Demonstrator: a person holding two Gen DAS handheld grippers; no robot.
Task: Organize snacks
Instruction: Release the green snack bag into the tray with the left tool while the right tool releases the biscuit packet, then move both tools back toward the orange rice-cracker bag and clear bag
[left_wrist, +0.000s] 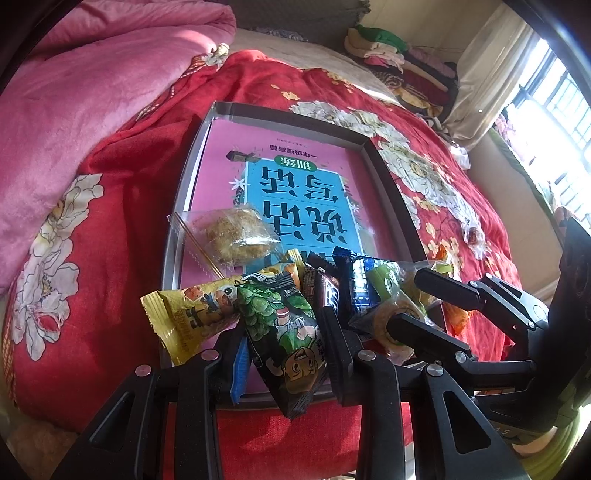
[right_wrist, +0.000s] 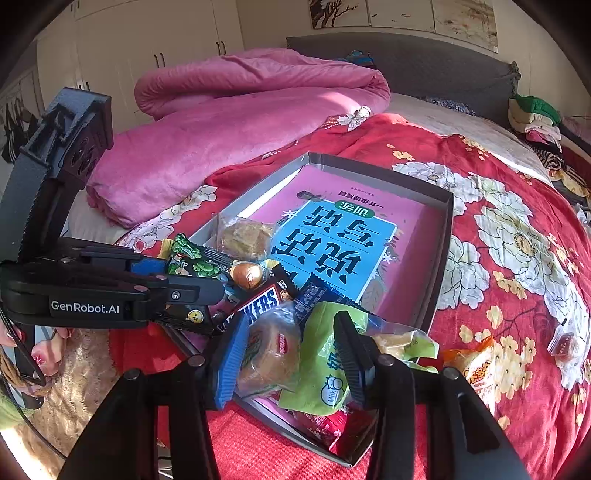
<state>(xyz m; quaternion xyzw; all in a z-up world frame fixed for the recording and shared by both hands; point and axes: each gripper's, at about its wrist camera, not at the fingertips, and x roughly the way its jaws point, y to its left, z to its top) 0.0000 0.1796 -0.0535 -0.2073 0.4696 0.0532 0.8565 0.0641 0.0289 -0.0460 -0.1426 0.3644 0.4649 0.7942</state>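
Observation:
A shallow grey box (left_wrist: 295, 117) (right_wrist: 443, 206) lies on the red floral bedspread, with a pink and blue book (left_wrist: 295, 192) (right_wrist: 332, 240) inside. Snacks are piled at its near end. My left gripper (left_wrist: 284, 350) is shut on a green pea snack bag (left_wrist: 284, 328) (right_wrist: 192, 258). My right gripper (right_wrist: 291, 354) (left_wrist: 406, 295) is shut on a clear-wrapped cake with green packaging (right_wrist: 295, 354) (left_wrist: 391, 317). A yellow bag (left_wrist: 192, 314), a wrapped pastry (left_wrist: 232, 240) (right_wrist: 245, 240), a Snickers bar (right_wrist: 258, 302) and dark blue packets (left_wrist: 362, 284) lie around them.
A pink quilt (left_wrist: 92, 110) (right_wrist: 240, 103) is bunched at the bed's far left. Loose snacks lie on the bedspread right of the box: an orange packet (right_wrist: 476, 365) and a small wrapped sweet (right_wrist: 565, 345) (left_wrist: 472, 234). Folded clothes (left_wrist: 391, 55) are stacked by the window.

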